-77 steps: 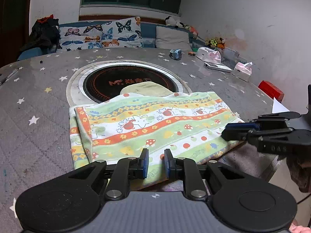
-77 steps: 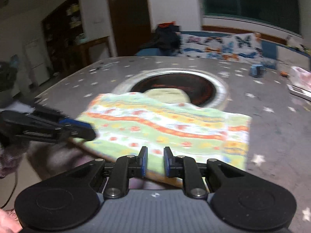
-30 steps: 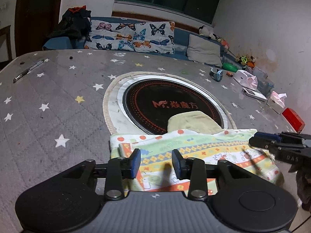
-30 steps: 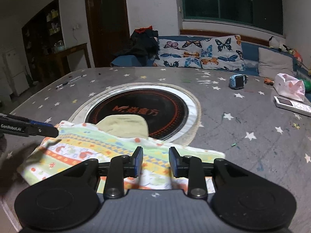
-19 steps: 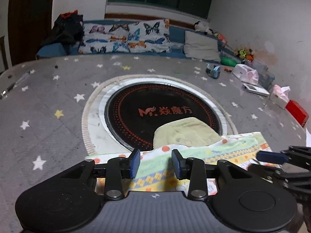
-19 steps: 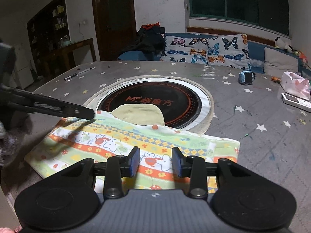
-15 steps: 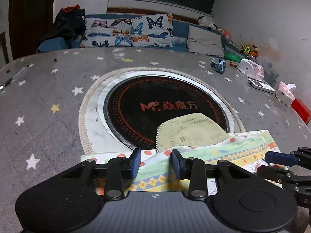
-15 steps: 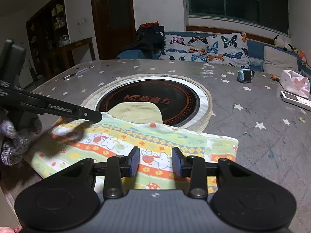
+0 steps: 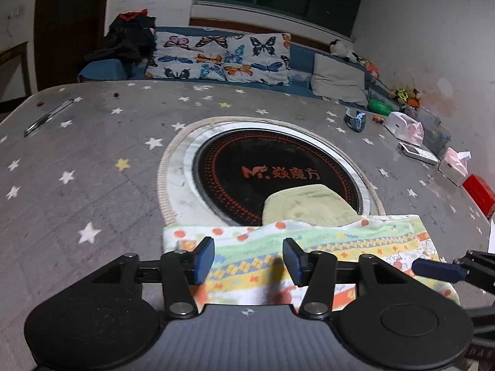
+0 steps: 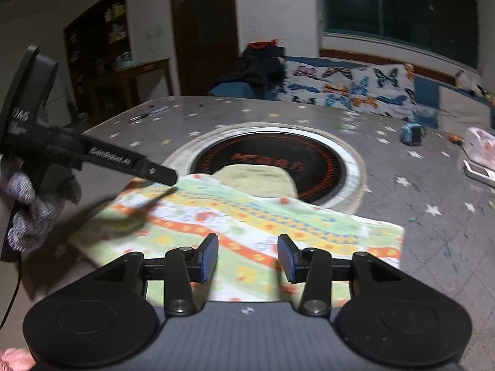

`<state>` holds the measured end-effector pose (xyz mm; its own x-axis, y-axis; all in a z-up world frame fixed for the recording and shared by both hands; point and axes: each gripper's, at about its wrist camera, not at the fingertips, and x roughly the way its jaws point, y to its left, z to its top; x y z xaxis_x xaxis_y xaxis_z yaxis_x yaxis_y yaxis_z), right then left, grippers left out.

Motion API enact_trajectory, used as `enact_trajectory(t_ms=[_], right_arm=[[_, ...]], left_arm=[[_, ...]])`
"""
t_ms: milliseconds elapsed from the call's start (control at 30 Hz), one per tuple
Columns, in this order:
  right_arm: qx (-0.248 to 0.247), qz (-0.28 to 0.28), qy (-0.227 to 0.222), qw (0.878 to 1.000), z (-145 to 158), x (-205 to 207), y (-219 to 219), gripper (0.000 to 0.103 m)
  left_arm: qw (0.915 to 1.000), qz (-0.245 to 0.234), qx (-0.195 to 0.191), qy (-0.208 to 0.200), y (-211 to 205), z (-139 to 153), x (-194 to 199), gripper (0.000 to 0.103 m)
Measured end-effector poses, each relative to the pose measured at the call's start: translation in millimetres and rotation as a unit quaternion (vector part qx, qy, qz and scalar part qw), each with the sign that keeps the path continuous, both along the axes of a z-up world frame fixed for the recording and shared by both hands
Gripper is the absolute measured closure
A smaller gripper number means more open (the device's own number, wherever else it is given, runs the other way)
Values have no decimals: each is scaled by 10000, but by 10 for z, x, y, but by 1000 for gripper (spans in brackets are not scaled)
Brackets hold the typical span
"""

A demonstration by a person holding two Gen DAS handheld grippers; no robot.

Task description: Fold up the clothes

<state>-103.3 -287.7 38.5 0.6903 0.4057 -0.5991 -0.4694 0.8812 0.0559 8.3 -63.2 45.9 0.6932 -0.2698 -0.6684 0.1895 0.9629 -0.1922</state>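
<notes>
Much bare bench (image 9: pixel 92 160) lies far and left; both opening, empty grippers, left gripper (image 9: pixel 249 258) and right gripper (image 10: pixel 247 258), hover over the folded cloth (image 9: pixel 340 244) at its near edge.

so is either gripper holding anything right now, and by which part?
Nothing is held. Left gripper and right gripper are both opening, fingers clear above the folded patterned cloth on the table.

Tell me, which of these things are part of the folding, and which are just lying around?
Part of the folding:
patterned cloth
left gripper, jaws opening
right gripper, jaws opening

Just lying around:
pale green cloth
watch
red box
butterfly cushion
</notes>
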Motion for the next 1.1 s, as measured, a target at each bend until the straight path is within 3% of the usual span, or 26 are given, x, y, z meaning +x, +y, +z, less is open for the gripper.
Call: enact_trajectory(t_ms=[400, 600, 767, 1033, 1100], right_arm=[[-484, 995, -107, 9938, -46, -285, 580, 44], [-766, 1492, -175, 9857, -90, -360, 897, 44], [-1138, 1928, -422, 9737, -140, -441, 1188, 43], [-1675, 2370, -830, 9533, -219, -531, 1537, 47], [-1792, 2390, -915, 9499, -236, -536, 1589, 59]], left_arm=[[9977, 626, -226, 120, 416, -7, -277, 28], [9937, 1014, -417, 217, 665, -31, -393, 16], [9900, 1209, -657, 307, 809, -65, -464, 15], [9758, 1326, -1634, 597, 968, -148, -524, 15], [9706, 1361, -1878, 648, 999, -163, -531, 15]])
